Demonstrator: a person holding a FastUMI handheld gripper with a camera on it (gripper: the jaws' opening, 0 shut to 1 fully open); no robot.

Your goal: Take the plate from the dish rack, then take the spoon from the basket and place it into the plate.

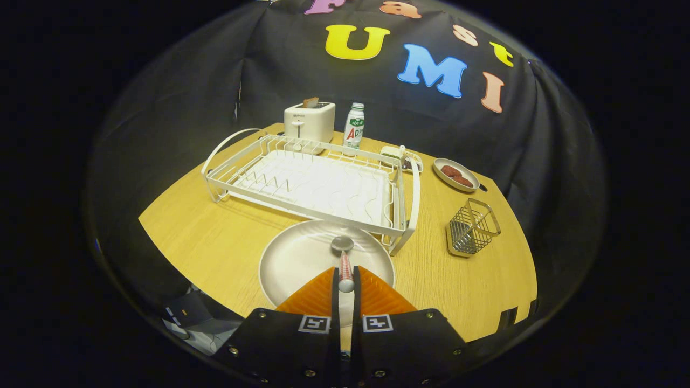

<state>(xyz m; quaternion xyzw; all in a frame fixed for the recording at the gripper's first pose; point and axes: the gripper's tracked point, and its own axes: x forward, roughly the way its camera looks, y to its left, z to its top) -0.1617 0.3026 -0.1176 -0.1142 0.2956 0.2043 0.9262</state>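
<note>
You have the gripper closed on the spoon: both fingers press its striped handle, with the bowl end projecting just ahead of the fingertips. The spoon hangs over the plate, bowl end near the plate's centre. Holding it by the handle keeps the bowl end free to go down first, and keeps the fingers clear of the plate's rim.

Take the rack as your landmark. The plate lies flat on the table just in front of the rack, its far rim close under the rack's front rail. The rack itself holds no dishes. The basket stands to the rack's right, apart from it (whether anything is left inside cannot be made out). Behind the rack stand a toaster and a bottle; beyond its right end sits a small dish with dark pieces on it.

The table is light wood, flat and well lit. Dark cloth encloses it on all sides.

Judged from this layout, only lowering and release remain.
</note>
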